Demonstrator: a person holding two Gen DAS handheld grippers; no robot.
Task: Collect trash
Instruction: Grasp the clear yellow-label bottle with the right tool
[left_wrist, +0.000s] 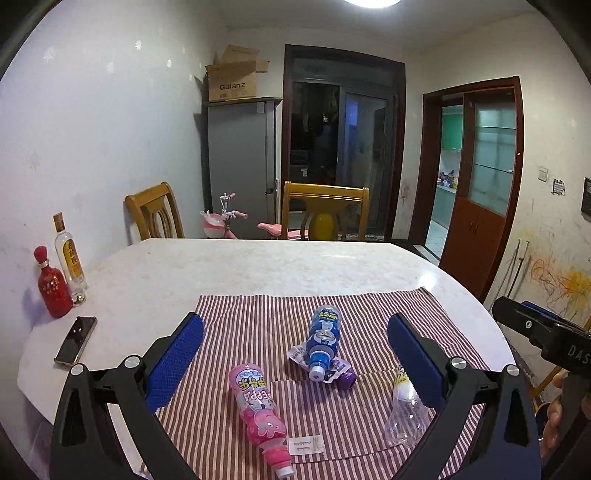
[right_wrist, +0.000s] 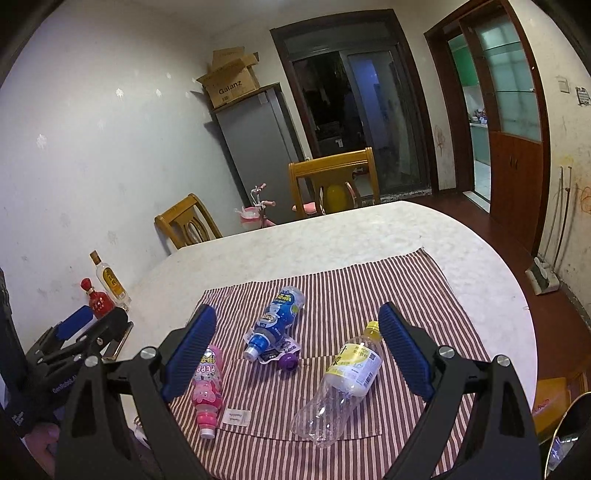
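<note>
While both tools hang above the near edge of the rounded pale marble table (left_wrist: 258, 266), the left gripper (left_wrist: 295, 354) spreads its blue-padded fingers wide with nothing between them, and the right gripper (right_wrist: 297, 345) is just as wide and just as empty. The red-and-white striped cloth (left_wrist: 369, 306) covers the near half of the tabletop, its far hem stopping well short of the far rim, so bare marble runs open beyond it and to the left. Three bottles lie on their sides on the cloth: a pink cartoon-print plastic bottle (left_wrist: 258, 406) nearest the left tool, a blue cartoon-print plastic bottle (left_wrist: 324, 339) in the middle resting on a crumpled pouch with a purple cap (left_wrist: 341, 374), and a clear plastic bottle with a yellow-white label (right_wrist: 343, 380) on the right. One small white paper slip (left_wrist: 306, 445) lies just beside the pink bottle's neck. The right view shows the clear bottle whole, where the left view has it half hidden behind a finger; the left view alone shows the dark smartphone (left_wrist: 75, 341) plainly on the bare marble. Two upright glass bottles stand at the wall edge, a red liquor bottle (left_wrist: 53, 284) and a clear liquor bottle with a gold label (left_wrist: 70, 254). Two wooden chairs (left_wrist: 325, 210) stand at the far side.
</note>
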